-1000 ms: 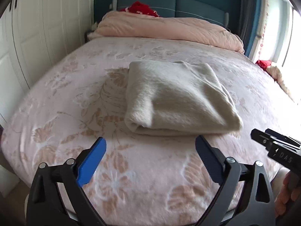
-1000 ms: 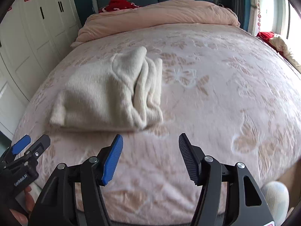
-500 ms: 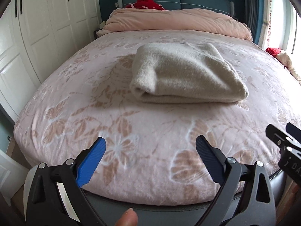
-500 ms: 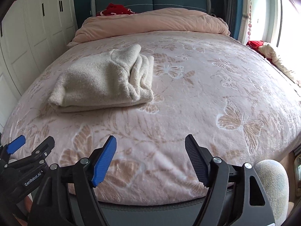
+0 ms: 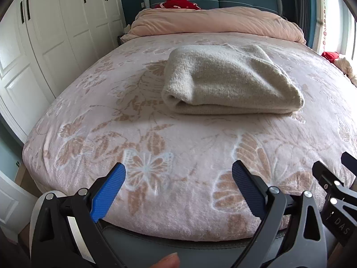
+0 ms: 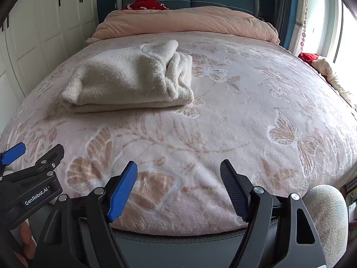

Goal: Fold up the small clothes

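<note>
left wrist view: a folded cream garment [image 5: 229, 82] lies on the pink butterfly blanket [image 5: 156, 147], toward the headboard from both grippers and well apart from them. the left gripper [image 5: 178, 178] hangs over the blanket's foot edge, jaws wide and empty. the right gripper [image 6: 178, 176], just beside it, is likewise spread wide with nothing between its pads.

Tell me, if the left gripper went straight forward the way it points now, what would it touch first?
Probably the pink butterfly blanket near the foot of the bed, not the folded cream garment, which lies farther up. The left gripper is open and empty, angled down at bare blanket. Depth is hard to judge in this fisheye view.
</note>
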Demonstrator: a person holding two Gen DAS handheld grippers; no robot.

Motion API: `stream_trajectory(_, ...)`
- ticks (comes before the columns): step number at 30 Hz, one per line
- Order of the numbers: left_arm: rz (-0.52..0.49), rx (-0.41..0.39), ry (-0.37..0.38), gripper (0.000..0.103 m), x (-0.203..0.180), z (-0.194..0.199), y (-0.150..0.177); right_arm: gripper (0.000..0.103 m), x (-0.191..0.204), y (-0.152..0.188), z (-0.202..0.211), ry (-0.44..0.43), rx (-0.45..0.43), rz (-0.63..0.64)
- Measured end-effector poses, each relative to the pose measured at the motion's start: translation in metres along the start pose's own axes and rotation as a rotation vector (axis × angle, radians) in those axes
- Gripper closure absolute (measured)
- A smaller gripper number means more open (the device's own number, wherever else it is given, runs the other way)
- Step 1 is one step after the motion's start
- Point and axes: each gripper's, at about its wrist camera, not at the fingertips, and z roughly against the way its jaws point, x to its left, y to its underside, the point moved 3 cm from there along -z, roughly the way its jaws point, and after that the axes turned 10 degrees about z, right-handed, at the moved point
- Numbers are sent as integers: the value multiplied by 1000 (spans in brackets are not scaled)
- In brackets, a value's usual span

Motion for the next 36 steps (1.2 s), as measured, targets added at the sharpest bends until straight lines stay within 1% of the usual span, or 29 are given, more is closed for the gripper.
stream_trajectory(5,-18,15,1,9,-4,-2,3,29,0,1,-1,-5,3,-5)
stream_trajectory(15,-34,18,-7,9,-7,-3,3,28,2,4,-3,-10,12,-6)
stream_trajectory(21,-50,16,-8,9,-10,-2,6,28,9,5,-4,-26,16,9)
stream_trajectory(24,-53,5,-26,7,-11,0,8,28,14,6,-3,-33,10,24)
stream_trajectory(30,-28,34,-26,6,-8,-4,10,28,15,6,-3,-35,8,19)
stream_trajectory(33,-31,34,-41,6,-9,-4,11,28,15,6,-3,-37,7,18)
stream_trajectory(36,-30,30,-34,6,-9,-4,10,28,14,6,-3,-39,10,9)
